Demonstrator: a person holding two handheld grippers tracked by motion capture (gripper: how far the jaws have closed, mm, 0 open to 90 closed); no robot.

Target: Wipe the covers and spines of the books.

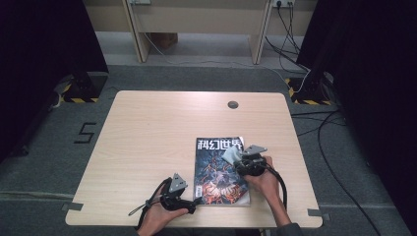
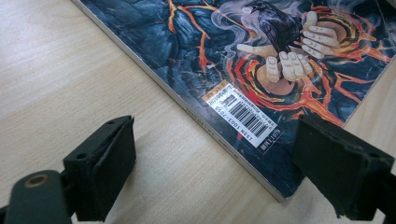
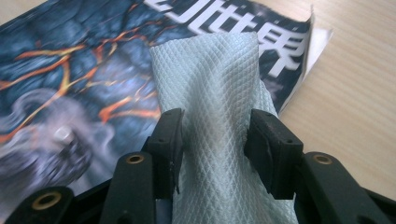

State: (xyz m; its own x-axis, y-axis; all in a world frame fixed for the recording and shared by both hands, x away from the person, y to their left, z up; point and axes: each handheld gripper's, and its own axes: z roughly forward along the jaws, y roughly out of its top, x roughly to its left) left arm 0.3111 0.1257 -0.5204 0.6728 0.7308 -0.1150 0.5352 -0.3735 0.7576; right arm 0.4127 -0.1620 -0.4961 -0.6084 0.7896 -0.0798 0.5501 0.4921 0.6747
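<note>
Two claws work over one glossy magazine with a dark blue cover veined in orange (image 1: 220,169), lying flat on the pale wooden desk (image 1: 147,128). Nearest, the left claw (image 1: 189,203) stands wide and empty, its jaws straddling the magazine's near spine corner just ahead of them. Farther off, the right claw (image 3: 215,135) is pinched narrow on a white, diamond-textured wiping cloth (image 3: 212,93), which hangs over the cover beyond its tips. The wiping looks to be in hand: cloth gripped and over the cover, most of the cover left to pass over.
</note>
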